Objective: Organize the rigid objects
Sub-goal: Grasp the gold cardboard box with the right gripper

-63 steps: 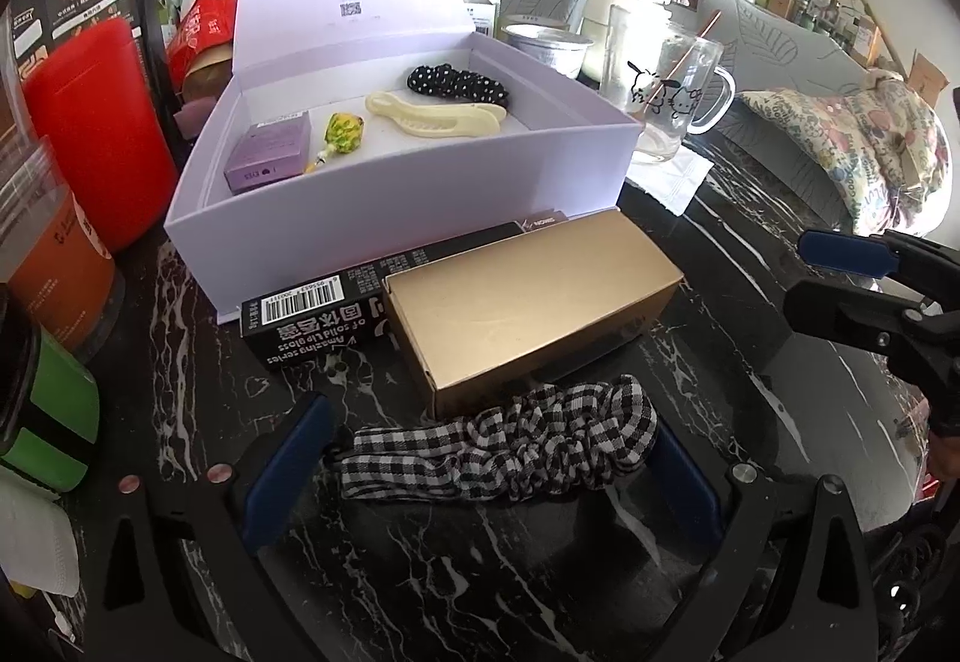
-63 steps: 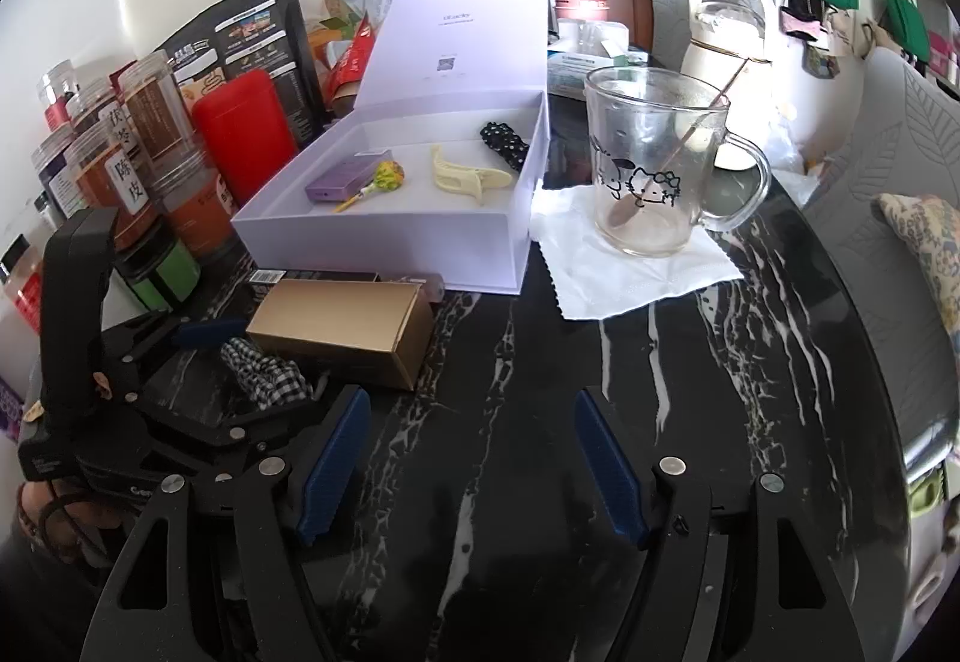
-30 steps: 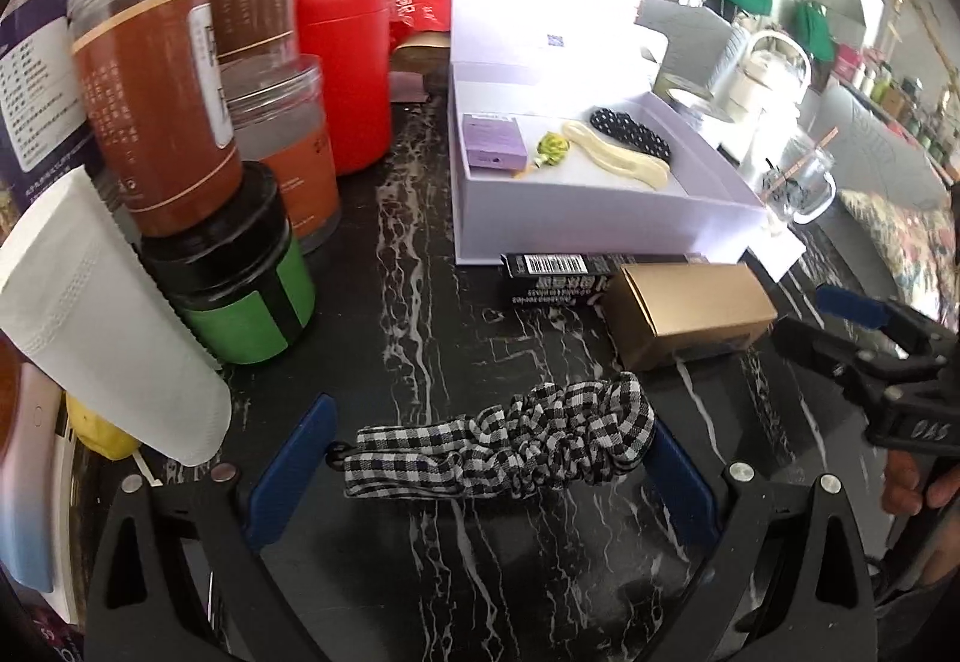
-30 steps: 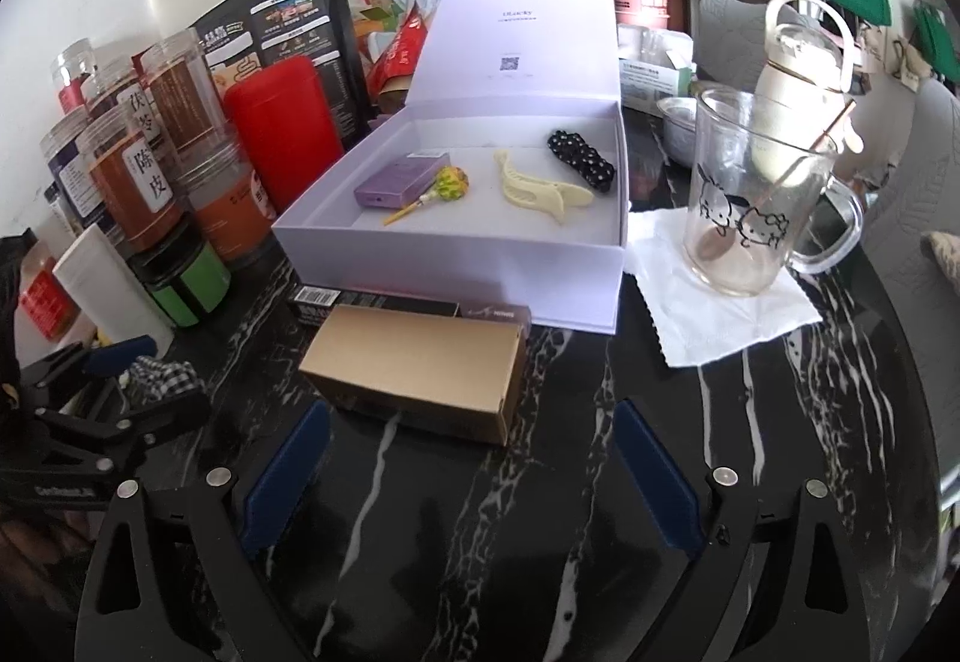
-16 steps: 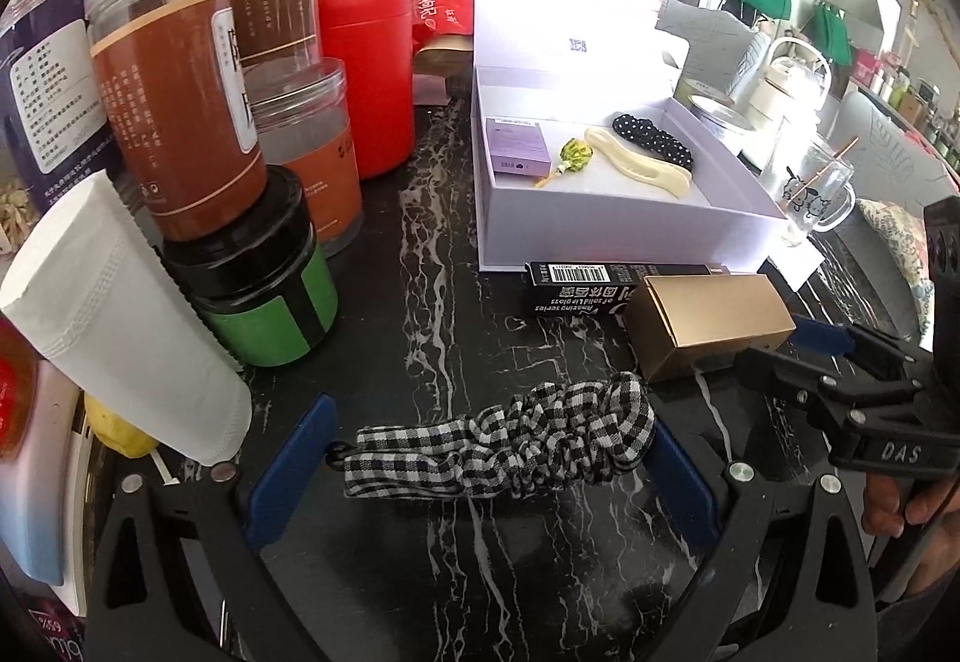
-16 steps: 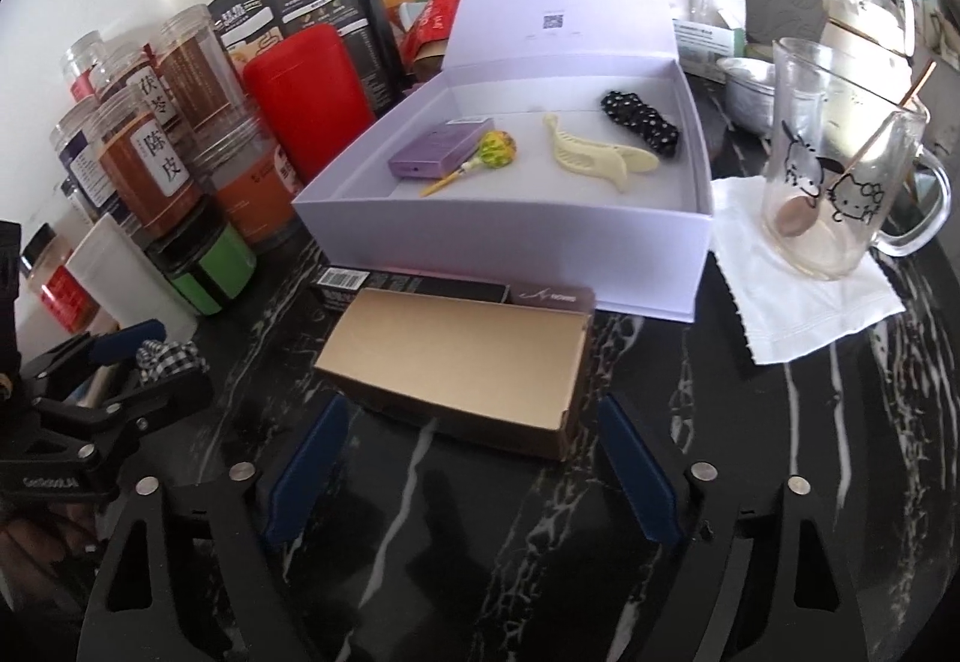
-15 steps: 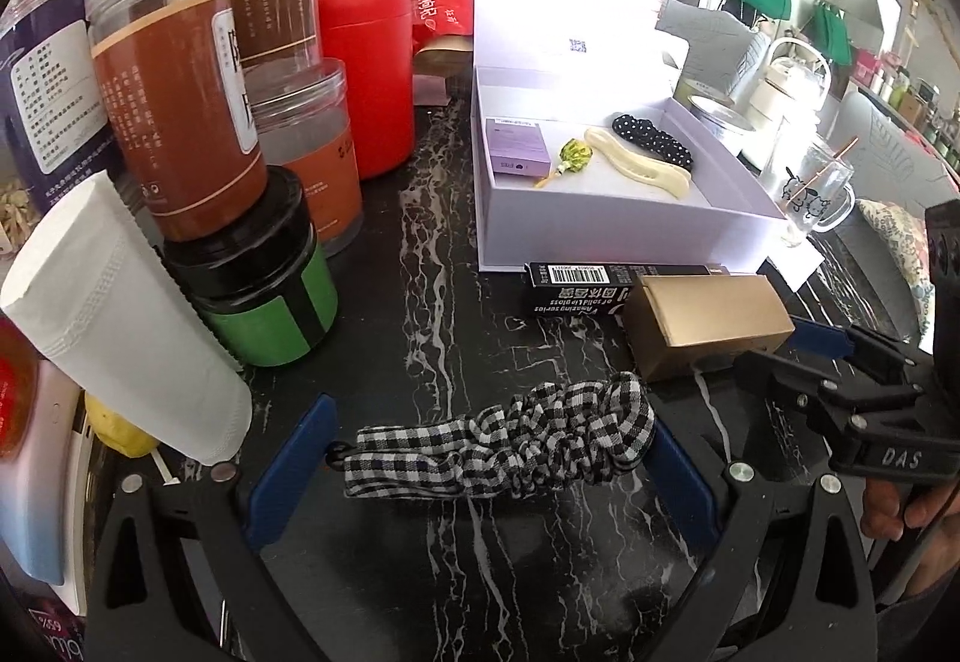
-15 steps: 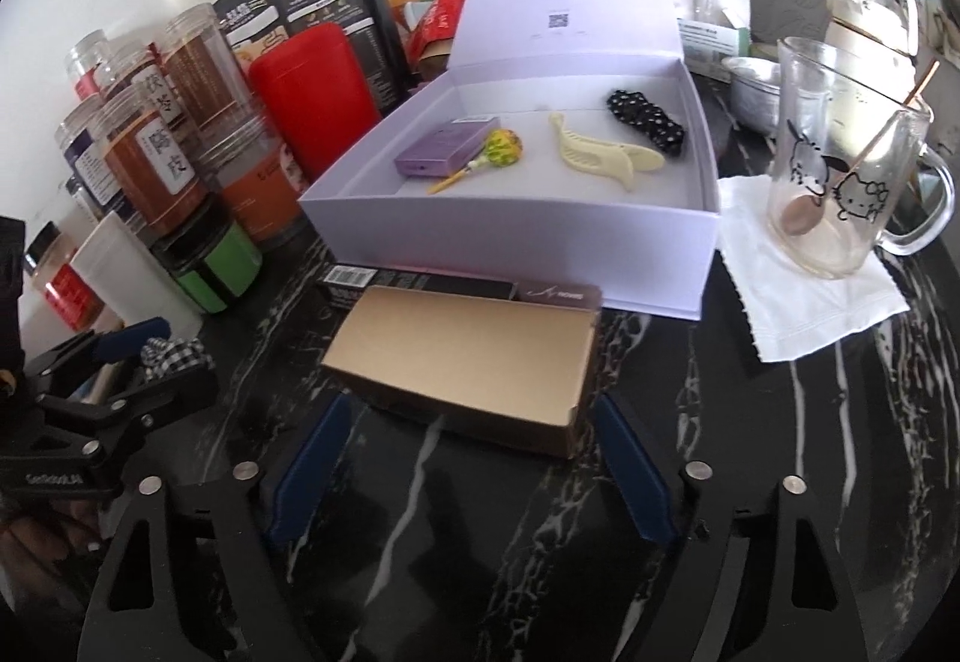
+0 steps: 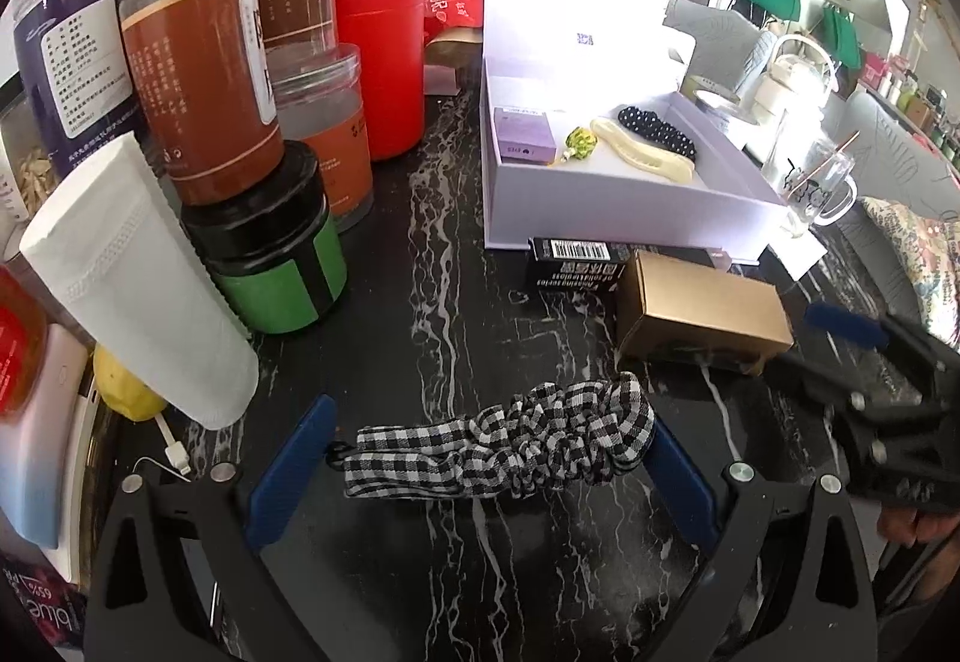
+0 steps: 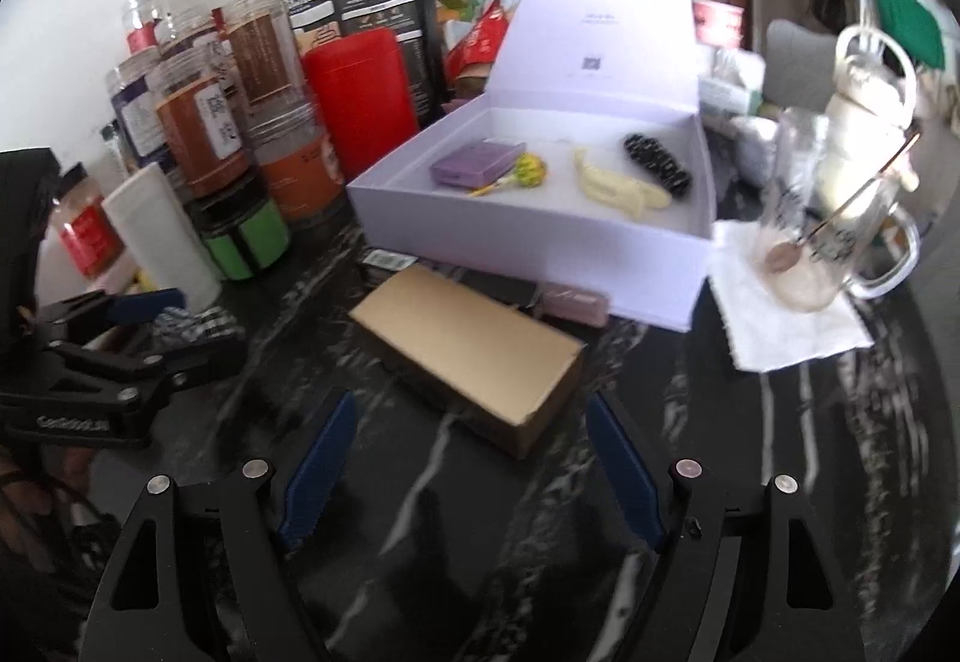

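My left gripper (image 9: 480,458) holds a black-and-white checked scrunchie (image 9: 498,446) stretched between its blue pads, low over the black marble table (image 9: 432,290). A gold cardboard box (image 9: 699,311) lies ahead to the right, beside a black barcode box (image 9: 570,272). An open lilac box (image 9: 618,188) behind them holds a purple case, a lollipop, a cream hair clip and a black scrunchie. My right gripper (image 10: 468,452) is open, its pads level with the near end of the gold box (image 10: 474,356). The lilac box (image 10: 540,236) lies beyond.
Jars, a red canister (image 9: 378,68) and a white tube (image 9: 138,278) crowd the left side. A glass mug (image 10: 822,224) with a spoon stands on a white napkin (image 10: 786,320) at the right. A kettle (image 10: 870,92) stands behind it.
The right gripper has moved in towards the gold box, which now sits between its pads' line. The left gripper keeps hold of the scrunchie and has shifted slightly back and left.
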Available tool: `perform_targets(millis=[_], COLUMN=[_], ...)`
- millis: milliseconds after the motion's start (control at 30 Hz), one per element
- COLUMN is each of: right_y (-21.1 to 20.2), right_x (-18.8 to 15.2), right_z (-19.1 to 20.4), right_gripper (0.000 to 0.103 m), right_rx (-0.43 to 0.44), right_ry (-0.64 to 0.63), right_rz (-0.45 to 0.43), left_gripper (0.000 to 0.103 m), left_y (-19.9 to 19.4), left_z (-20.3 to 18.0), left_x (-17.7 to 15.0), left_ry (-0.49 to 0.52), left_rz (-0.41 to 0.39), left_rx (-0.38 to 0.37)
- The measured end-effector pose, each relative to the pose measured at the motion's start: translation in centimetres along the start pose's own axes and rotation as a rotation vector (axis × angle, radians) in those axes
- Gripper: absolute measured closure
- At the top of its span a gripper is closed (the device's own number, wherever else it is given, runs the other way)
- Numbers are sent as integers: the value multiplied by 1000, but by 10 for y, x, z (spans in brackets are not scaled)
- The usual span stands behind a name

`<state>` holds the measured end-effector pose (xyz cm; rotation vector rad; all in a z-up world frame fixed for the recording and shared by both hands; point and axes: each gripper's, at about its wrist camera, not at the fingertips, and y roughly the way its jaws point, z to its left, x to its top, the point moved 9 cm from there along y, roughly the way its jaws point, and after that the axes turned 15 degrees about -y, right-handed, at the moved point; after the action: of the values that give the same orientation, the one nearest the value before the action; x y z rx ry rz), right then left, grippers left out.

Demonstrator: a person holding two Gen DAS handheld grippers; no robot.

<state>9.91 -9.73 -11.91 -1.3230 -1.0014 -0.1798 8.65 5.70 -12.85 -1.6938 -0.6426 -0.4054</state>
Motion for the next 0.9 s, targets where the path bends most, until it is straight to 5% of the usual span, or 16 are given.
perform_targets(millis=[500,633,900], right_y=[40,40,27], right_x=[18,12,0], right_z=[9,15,25], right_gripper=[21,37,52], right_rx=[116,134,140], right_ry=[-160,-192,-219], right_rz=[42,67,76], left_gripper=[3,3,3], left_y=[19,21,15], left_z=[-9,-10,-11], left_x=[-3,-4,-7], left_ry=[0,-1,0], left_rz=[34,41,35], left_rx=[4,2,-1])
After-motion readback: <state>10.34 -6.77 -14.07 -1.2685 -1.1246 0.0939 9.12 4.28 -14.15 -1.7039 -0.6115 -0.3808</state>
